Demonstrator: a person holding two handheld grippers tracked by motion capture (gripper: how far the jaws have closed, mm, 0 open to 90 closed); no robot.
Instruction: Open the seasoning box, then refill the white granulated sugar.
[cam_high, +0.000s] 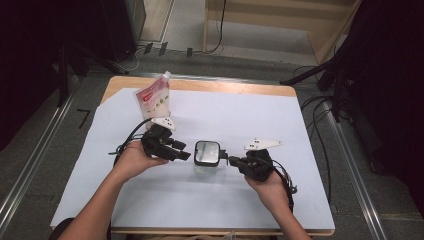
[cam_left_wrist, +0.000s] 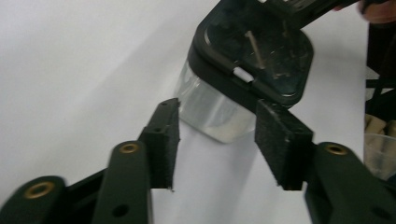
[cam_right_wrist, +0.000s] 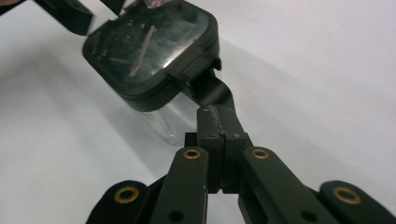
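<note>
The right hand-held gripper (cam_high: 226, 159) is reaching in from the near right, its jaws pressed together on the latch tab (cam_right_wrist: 208, 88) at the right edge of the jar (cam_high: 206, 157). The jar, clear with a black lid (cam_right_wrist: 149, 46), is standing mid-surface (cam_high: 240, 120) between both grippers. The left hand-held gripper (cam_high: 186, 151) is sitting just left of the jar, its jaws spread, nothing between its pads (cam_left_wrist: 280, 140). Farther back, a pouch (cam_high: 154, 100) is standing upright.
</note>
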